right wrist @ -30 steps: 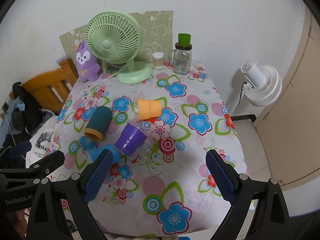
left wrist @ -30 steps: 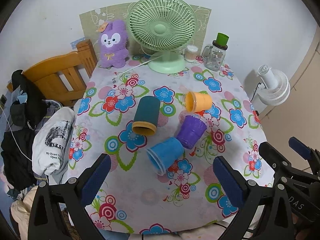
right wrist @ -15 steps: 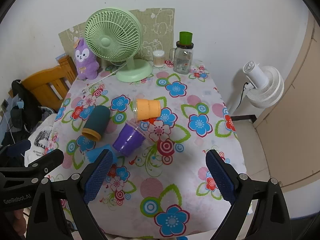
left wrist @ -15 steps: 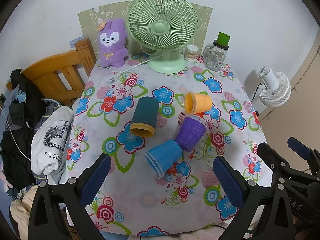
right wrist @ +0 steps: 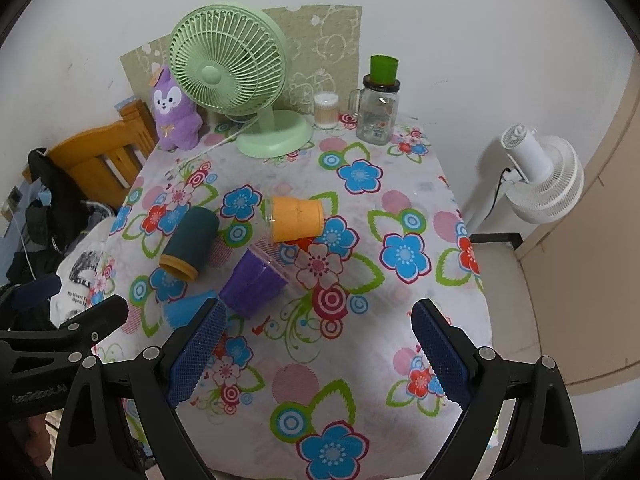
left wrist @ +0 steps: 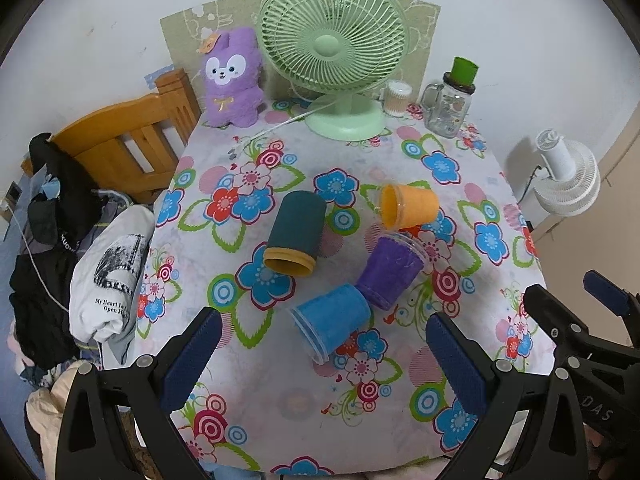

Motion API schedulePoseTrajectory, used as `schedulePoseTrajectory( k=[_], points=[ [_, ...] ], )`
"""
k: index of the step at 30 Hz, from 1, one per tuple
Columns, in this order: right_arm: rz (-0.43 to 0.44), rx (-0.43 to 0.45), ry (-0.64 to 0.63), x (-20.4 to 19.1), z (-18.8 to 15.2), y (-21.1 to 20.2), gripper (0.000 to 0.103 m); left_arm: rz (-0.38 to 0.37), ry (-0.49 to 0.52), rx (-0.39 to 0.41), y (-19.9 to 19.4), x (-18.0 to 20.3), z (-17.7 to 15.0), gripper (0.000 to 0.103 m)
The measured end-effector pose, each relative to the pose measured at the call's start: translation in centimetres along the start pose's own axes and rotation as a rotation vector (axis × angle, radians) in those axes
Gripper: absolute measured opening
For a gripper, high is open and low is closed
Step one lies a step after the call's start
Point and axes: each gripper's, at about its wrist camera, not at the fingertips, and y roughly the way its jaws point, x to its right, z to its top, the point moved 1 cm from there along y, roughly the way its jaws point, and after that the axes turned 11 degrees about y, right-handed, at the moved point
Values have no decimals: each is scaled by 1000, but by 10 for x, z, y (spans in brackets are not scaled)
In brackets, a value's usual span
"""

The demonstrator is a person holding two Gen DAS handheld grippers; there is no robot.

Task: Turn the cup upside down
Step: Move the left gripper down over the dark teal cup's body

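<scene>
Several cups lie on their sides on the flowered tablecloth: a dark teal cup with an orange rim, an orange cup, a purple cup and a blue cup. My left gripper is open and empty, held above the table's near edge, just short of the blue cup. My right gripper is open and empty, to the right of the left one, above the near right part of the table.
A green desk fan, a purple plush toy, a small jar and a glass mug with a green lid stand along the back edge. A wooden chair with clothes stands left. A white fan stands right.
Both grippers have drawn back and up a little from the table; the cups appear slightly farther away. The cups have not moved.
</scene>
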Motion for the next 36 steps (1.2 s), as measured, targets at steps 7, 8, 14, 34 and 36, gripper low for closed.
schedulePoseTrajectory(
  k=[7, 8, 14, 34, 36],
  points=[
    [12, -20, -5, -2, 20, 16, 96, 10, 23, -38, 22, -5, 14, 103],
    [15, -20, -1, -4, 23, 19, 96, 6, 30, -39, 27, -8, 17, 103],
    [25, -44, 55, -22, 43, 47, 96, -24, 68, -67, 61, -25, 42, 103],
    [-28, -159, 102, -70, 62, 170, 96, -115, 157, -231, 207, -59, 74, 102],
    [-34, -174, 104, -71, 61, 179, 96, -118, 152, -242, 217, -60, 74, 102]
  ],
)
